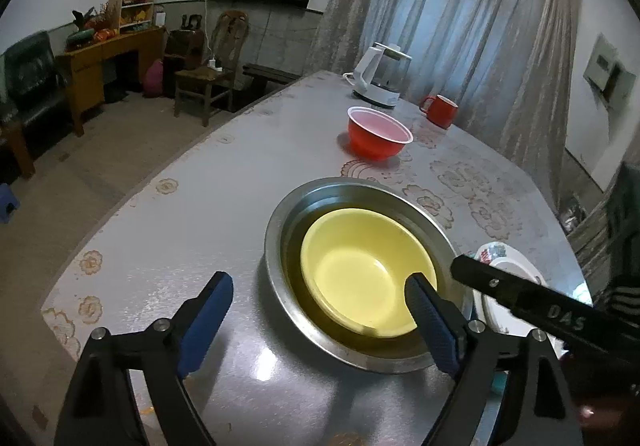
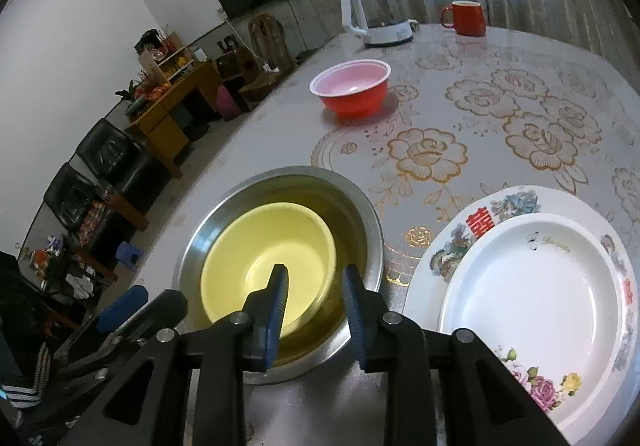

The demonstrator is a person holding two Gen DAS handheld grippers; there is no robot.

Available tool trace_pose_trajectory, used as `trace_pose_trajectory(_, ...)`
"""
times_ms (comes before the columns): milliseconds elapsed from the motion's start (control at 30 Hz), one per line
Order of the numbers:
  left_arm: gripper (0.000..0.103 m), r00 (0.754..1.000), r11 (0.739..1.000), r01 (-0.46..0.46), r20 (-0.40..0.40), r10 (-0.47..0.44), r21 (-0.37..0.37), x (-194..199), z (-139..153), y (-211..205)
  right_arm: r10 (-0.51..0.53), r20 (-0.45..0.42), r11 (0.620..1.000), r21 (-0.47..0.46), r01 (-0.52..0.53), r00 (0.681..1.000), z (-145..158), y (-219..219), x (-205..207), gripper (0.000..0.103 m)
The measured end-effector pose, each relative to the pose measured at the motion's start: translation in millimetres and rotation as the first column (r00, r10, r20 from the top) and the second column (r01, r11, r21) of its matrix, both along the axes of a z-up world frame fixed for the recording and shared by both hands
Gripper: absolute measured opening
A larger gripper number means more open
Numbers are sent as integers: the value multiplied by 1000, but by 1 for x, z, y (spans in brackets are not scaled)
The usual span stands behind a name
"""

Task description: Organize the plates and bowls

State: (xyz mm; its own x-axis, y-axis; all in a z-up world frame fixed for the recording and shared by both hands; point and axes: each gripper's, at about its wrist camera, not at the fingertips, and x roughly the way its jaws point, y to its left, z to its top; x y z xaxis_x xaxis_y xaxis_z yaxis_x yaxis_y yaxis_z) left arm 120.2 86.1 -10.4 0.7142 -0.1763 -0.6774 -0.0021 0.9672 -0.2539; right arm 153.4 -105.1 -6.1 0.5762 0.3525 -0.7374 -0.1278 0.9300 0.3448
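Observation:
A yellow bowl [image 1: 362, 270] sits inside a steel bowl [image 1: 280, 230] on the table; both also show in the right wrist view, the yellow bowl [image 2: 264, 246] within the steel bowl [image 2: 360, 214]. A red bowl [image 1: 378, 134] stands farther back, alone [image 2: 352, 88]. A white plate [image 2: 532, 302] lies on a flowered plate [image 2: 516, 202] to the right. My left gripper [image 1: 320, 290] is open and empty, its right finger over the yellow bowl. My right gripper [image 2: 316, 286] is partly open and empty, just above the steel bowl's near rim.
A white kettle [image 1: 380, 76] and a red mug [image 1: 440, 110] stand at the table's far end. The table [image 1: 200, 214] has a flowered cover; its left edge drops to the floor. Chairs, a desk and a TV are beyond.

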Motion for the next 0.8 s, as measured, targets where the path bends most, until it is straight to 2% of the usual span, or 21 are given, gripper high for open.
trace_pose_trajectory(333, 90, 1000, 999, -10, 5, 10, 38, -3, 3, -2, 20, 8, 999, 36, -21, 1000, 3, 2, -6, 28)
trace_pose_trajectory(500, 94, 1000, 998, -17, 7, 16, 56, -4, 5, -3, 25, 3, 999, 47, -26, 1000, 3, 1, -5, 28)
trace_pose_trajectory(800, 100, 1000, 1000, -6, -28, 6, 17, 5, 5, -5, 37, 0, 999, 21, -37, 999, 9, -11, 3, 28)
